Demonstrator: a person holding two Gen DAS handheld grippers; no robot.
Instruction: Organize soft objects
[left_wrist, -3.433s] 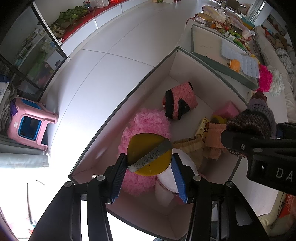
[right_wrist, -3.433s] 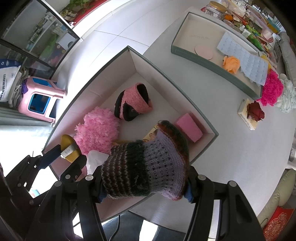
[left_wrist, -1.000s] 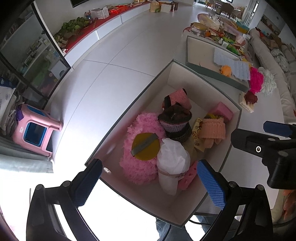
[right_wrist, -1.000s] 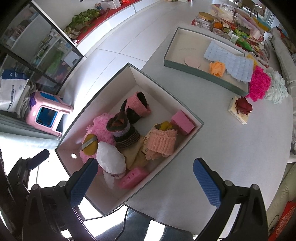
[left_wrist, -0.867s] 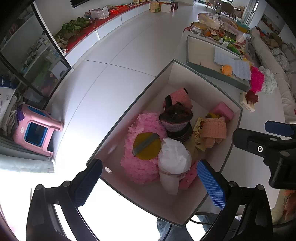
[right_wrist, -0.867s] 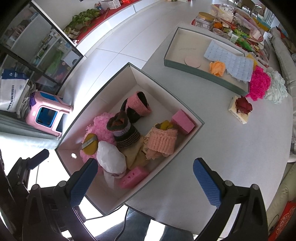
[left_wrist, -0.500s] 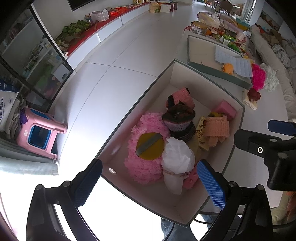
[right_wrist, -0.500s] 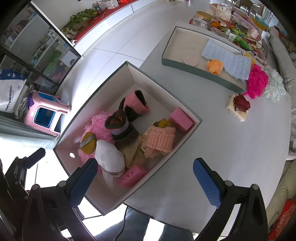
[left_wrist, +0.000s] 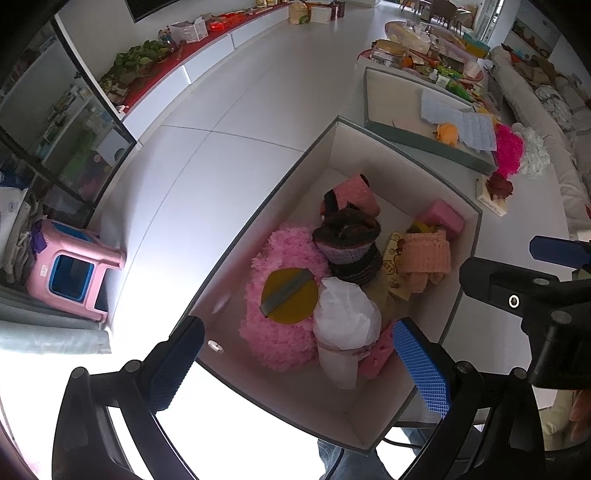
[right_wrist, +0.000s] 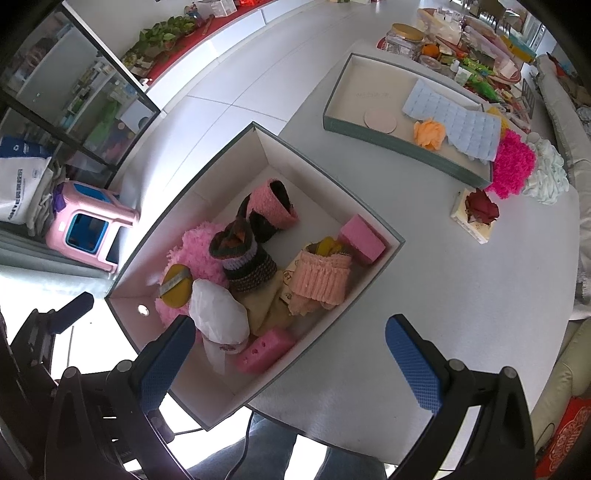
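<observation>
Released: striped knit hat (right_wrist: 248, 260) upright in box (right_wrist: 373, 221) | both tools wide apart

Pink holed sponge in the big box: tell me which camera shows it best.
The right wrist view shows it best: the pink holed sponge lies in full sight near the box wall, holes visible. In the left wrist view only its edge peeks out behind the white bundle.

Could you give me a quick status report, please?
Left gripper open, empty. Right gripper open, empty. Soft items in box. Nothing in the way.
</observation>
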